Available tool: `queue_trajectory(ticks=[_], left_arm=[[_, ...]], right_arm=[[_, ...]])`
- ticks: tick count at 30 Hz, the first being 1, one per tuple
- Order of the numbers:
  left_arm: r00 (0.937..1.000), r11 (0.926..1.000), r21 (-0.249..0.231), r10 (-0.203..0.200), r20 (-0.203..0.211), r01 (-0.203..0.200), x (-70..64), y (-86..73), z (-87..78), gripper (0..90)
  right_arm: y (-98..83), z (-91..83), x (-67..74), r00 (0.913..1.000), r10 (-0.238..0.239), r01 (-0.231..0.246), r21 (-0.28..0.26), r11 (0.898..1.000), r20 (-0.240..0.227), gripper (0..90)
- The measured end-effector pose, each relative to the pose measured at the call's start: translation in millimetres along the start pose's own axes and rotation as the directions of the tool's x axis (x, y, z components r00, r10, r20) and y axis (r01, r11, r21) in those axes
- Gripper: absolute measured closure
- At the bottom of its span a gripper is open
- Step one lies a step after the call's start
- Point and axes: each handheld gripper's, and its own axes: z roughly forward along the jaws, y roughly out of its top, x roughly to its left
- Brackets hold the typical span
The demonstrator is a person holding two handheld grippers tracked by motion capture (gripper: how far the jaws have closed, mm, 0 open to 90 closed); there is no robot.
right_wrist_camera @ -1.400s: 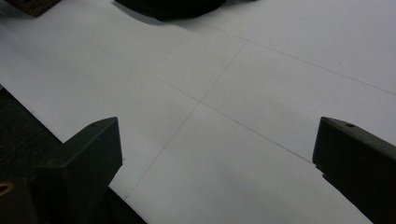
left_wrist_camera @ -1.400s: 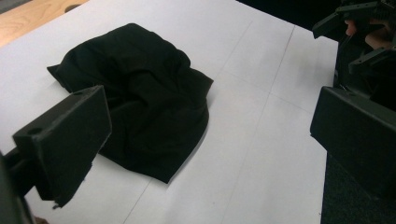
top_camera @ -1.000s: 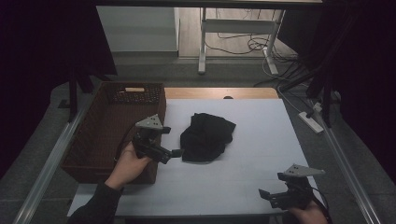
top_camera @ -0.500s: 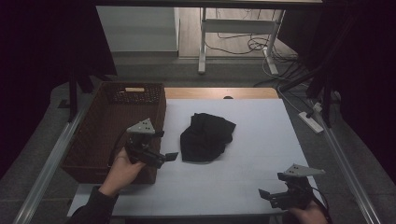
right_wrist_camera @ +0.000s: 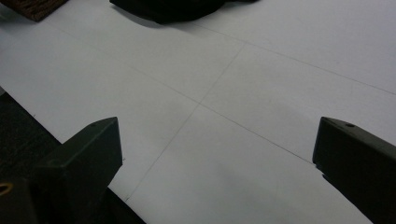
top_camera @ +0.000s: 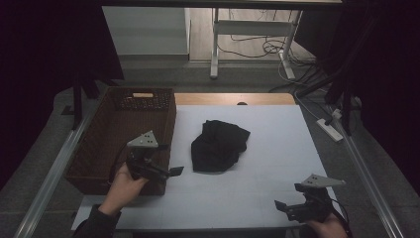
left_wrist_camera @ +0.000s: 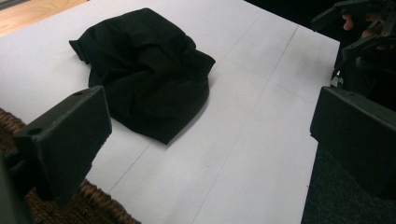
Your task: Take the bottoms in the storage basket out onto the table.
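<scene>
A crumpled black cloth (top_camera: 218, 146) lies in the middle of the white table (top_camera: 277, 148); the left gripper view has the cloth (left_wrist_camera: 149, 79) ahead and slightly left. My left gripper (top_camera: 168, 171) hovers by the near right corner of the brown wicker basket (top_camera: 99, 148), left of the cloth and apart from it. Its jaws stand wide apart and hold nothing (left_wrist_camera: 210, 121). My right gripper (top_camera: 287, 198) sits low at the table's front right edge, open and empty (right_wrist_camera: 219, 140), with the cloth's edge (right_wrist_camera: 173, 9) far ahead.
The basket's woven rim (left_wrist_camera: 93, 205) lies just under the left jaw. The other gripper (left_wrist_camera: 364, 28) shows far across the table. Bare white tabletop (right_wrist_camera: 224, 84) stretches between the right gripper and the cloth. A desk frame and cables (top_camera: 257, 44) stand beyond the table.
My left gripper has drawn back leftward and toward the person, away from the cloth, to the basket's corner. The right gripper and the cloth have stayed put.
</scene>
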Motion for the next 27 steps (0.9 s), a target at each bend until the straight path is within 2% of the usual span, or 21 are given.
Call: queue_trajectory(ticks=[13, 27], left_arm=[[0.9996, 0.9997, -0.007, -0.025, -0.011, 0.025, -2.2, -13.5, -11.0, 0.0], [0.9973, 0.9974, -0.007, -0.072, -0.017, 0.071, -5.9, -38.6, -23.5, 0.0]], right_arm=[[-0.1, -0.7, -0.3, 1.0, 0.002, -0.002, -0.003, 1.0, -0.005, 1.8], [0.1, 0.2, 0.3, 1.0, -0.001, 0.001, 0.001, 1.0, -0.003, 1.8]])
